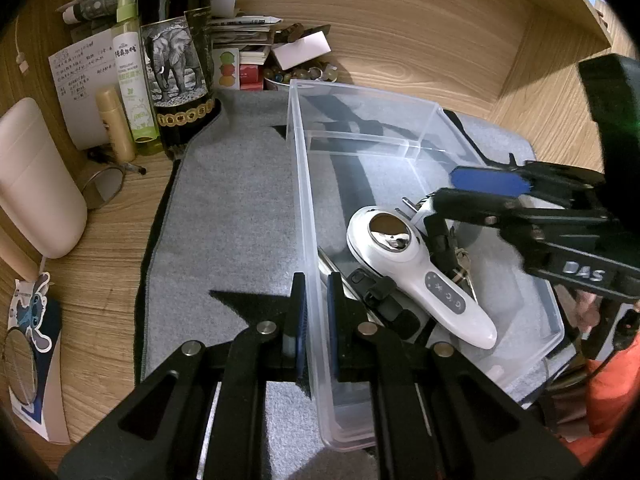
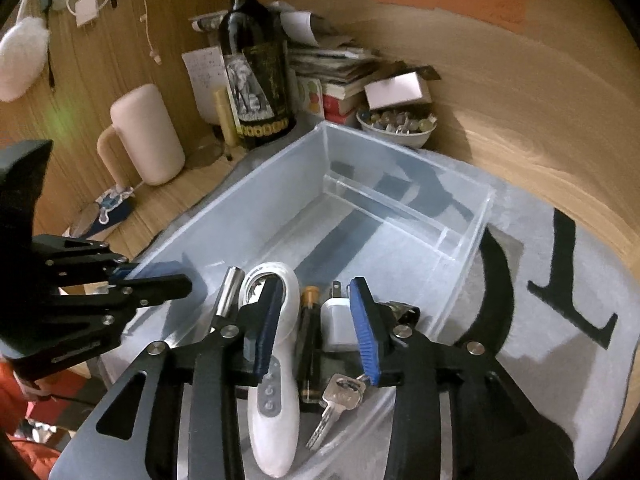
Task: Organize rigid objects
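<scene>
A clear plastic bin [image 1: 298, 184] [image 2: 256, 184] sits on a grey felt mat [image 1: 232, 216]. In its near end lie a white handheld device [image 1: 416, 272] [image 2: 276, 392], a white plug adapter [image 2: 336, 320], a dark battery [image 2: 310, 344], a silver cylinder [image 2: 230, 290] and a key [image 2: 334, 404]. My left gripper [image 1: 317, 320] is shut on the bin's left wall, one pad on each side. My right gripper [image 2: 320, 328] is open and empty, low over the adapter and battery; it shows in the left wrist view [image 1: 476, 196].
A dark wine bottle [image 1: 176, 48] [image 2: 256, 92], a green spray bottle [image 1: 134, 80], a beige tube [image 1: 116, 124], a pink mug [image 2: 148, 136], a bowl of beads [image 2: 396, 128], stacked papers [image 2: 332, 60] and a small mirror [image 1: 102, 188] crowd the wooden desk behind the bin.
</scene>
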